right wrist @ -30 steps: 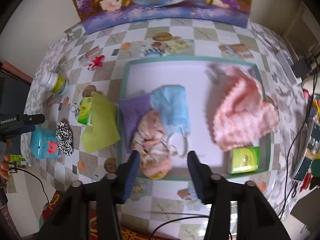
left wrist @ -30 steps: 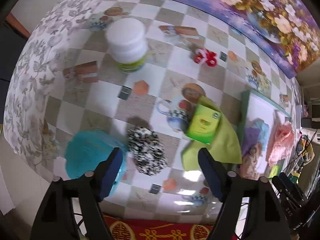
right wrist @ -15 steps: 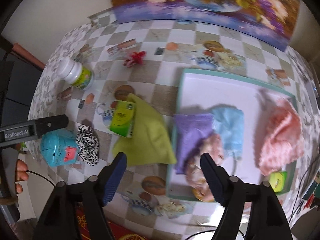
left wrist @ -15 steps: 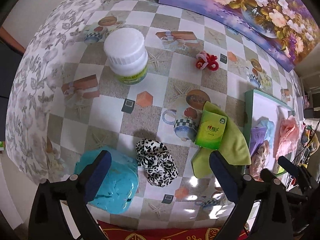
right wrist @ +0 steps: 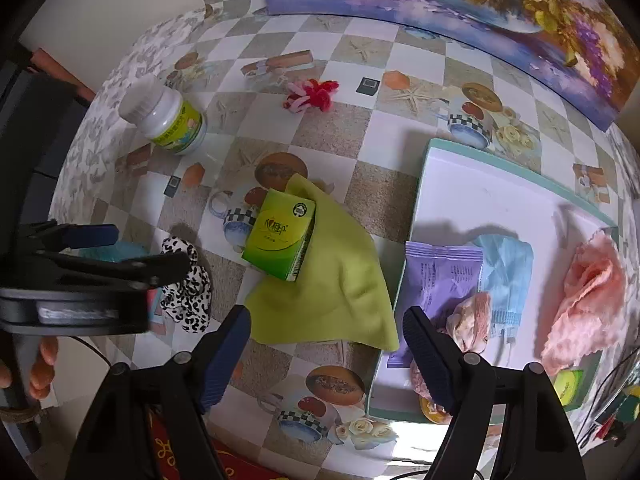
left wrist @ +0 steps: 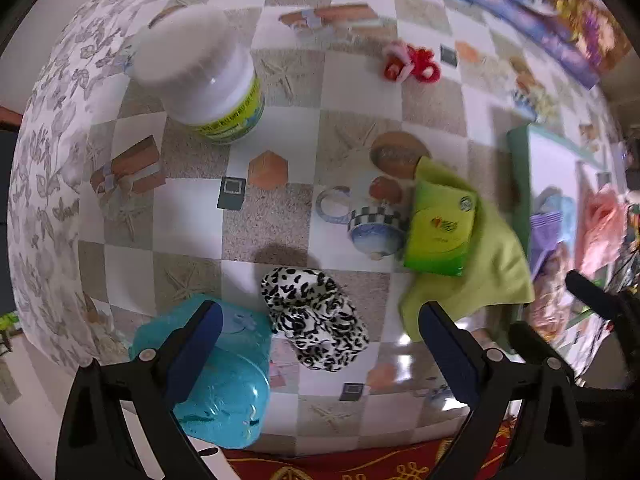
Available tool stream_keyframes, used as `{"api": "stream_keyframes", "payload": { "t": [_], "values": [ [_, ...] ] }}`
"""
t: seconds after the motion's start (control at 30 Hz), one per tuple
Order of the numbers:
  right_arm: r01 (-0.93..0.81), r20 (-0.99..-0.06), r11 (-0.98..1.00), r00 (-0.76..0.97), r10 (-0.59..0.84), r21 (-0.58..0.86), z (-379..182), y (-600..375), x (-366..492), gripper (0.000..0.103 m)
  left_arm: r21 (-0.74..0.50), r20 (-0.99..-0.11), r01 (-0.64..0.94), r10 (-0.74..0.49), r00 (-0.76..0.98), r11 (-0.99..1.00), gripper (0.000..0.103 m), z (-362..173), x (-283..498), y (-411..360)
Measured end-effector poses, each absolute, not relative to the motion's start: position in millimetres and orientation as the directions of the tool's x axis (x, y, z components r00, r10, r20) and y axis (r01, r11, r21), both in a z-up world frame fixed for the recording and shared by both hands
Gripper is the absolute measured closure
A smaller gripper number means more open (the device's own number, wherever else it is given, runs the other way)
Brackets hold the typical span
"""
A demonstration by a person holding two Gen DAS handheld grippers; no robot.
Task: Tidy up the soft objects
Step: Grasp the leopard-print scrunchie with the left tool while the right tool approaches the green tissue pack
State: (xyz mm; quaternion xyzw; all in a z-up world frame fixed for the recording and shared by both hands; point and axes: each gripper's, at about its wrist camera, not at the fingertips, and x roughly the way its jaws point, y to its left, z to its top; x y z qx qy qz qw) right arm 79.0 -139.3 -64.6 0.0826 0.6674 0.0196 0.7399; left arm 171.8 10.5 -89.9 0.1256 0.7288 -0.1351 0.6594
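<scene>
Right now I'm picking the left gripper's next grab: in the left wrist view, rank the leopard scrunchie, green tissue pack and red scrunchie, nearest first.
From the left gripper:
1. Leopard scrunchie, between its open jaws.
2. Green tissue pack, farther, to the right.
3. Red scrunchie, far side of the table.

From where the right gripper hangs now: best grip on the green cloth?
Probably pinch the near edge of the green cloth from straight above. It lies flat on the table, and that edge is bare and sits between the open right gripper fingers. The green tissue pack rests on the far corner, so avoid that end.
</scene>
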Motion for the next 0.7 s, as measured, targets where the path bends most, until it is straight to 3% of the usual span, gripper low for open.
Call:
{"api": "stream_keyframes", "payload": {
  "t": [0.37,0.5,0.7],
  "values": [
    [0.073,-0.989,0.989,0.087,0.119,0.125,-67,-143,86,0.022,0.085,-0.974,0.462,0.171,-0.149,0.883,0.005,-137,174,-11],
    [0.076,-0.990,0.990,0.083,0.116,0.122,-70,-145,90,0.022,0.082,-0.972,0.484,0.176,-0.154,0.871,0.006,-143,171,-15],
    [0.082,-0.989,0.989,0.091,0.117,0.125,-70,-145,97,0.022,0.048,-0.974,0.510,0.153,-0.166,0.859,0.044,-154,164,-20]
  ]
}}
